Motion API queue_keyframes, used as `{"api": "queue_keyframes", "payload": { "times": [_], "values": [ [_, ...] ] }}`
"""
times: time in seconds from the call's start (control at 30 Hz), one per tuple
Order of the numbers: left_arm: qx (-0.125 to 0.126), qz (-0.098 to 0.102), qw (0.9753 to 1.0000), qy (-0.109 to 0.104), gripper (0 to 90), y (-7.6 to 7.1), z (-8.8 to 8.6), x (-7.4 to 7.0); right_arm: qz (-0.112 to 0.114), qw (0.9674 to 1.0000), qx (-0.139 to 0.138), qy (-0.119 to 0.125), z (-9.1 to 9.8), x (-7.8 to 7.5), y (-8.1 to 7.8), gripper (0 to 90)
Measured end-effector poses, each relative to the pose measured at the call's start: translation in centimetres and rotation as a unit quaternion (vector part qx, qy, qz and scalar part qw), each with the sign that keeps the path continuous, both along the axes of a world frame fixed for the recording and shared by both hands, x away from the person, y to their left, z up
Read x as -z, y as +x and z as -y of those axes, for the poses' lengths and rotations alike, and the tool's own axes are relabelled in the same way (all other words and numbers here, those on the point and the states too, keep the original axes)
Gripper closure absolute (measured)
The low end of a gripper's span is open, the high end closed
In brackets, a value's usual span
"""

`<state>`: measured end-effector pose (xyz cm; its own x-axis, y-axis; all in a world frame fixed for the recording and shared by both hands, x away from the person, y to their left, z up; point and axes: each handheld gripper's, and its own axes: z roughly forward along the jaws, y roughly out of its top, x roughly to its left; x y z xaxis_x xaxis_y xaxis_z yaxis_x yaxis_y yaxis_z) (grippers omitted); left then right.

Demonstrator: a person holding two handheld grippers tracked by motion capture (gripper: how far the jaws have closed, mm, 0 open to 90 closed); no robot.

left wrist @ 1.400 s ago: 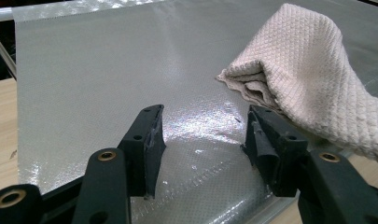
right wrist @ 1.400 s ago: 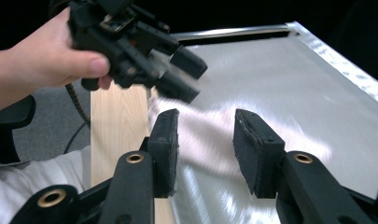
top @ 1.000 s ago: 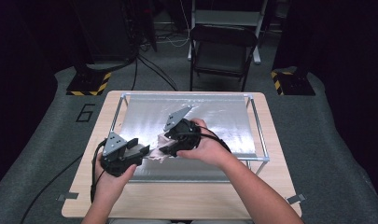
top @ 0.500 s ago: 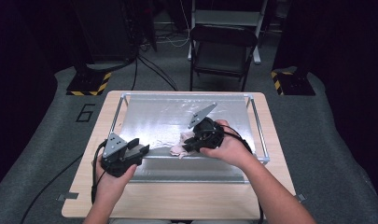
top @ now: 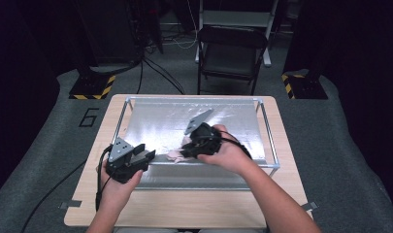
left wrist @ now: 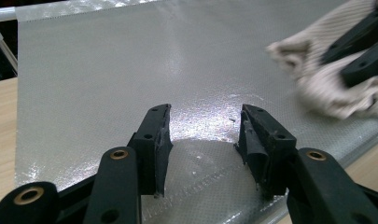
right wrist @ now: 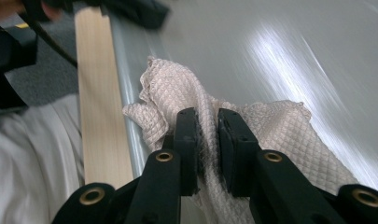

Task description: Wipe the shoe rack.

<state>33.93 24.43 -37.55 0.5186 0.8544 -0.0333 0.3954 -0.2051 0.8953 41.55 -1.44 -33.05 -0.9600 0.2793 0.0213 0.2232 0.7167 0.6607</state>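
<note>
We have the cloth (right wrist: 186,100), a pale quilted rag, bunched on the silver mat (top: 155,124) close to its near edge and a little left of middle, so that the fold stands up where a jaw can bite it. Our right gripper (right wrist: 207,149) is clenched on that raised fold, its jaws having just been closing with the fabric between them, which we judge gives us a firm hold to drag or lift it. Our left gripper (left wrist: 205,137) waits just left of the cloth, jaws parted and grasping nothing, low over the mat's near left part, probably ready to take a second corner. The mat lies in a metal frame (top: 269,141) on the wooden table (top: 184,211), which keeps it flat
</note>
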Motion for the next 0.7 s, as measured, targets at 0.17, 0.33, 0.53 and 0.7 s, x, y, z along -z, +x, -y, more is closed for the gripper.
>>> {"api": "queue_keyframes", "payload": {
  "times": [0.17,0.33,0.53,0.7],
  "values": [
    [-0.002,0.002,1.0,-0.001,53.0,0.0,0.0,0.0,-0.017,0.9987,0.046,-0.012,7.1,-0.3,0.0,78.0],
    [-0.006,0.002,1.0,-0.002,53.0,0.0,0.1,0.1,-0.028,0.9971,0.07,-0.005,11.7,-0.4,-0.3,78.0],
    [-0.008,0.005,1.0,0.0,53.1,-0.1,0.2,0.1,-0.01,0.9975,0.062,-0.032,8.4,-0.5,-0.4,79.0],
    [-0.006,0.005,1.0,0.0,53.1,-0.1,0.1,0.1,-0.002,0.9983,0.053,-0.024,3.2,-0.2,0.2,78.4]
  ]
}}
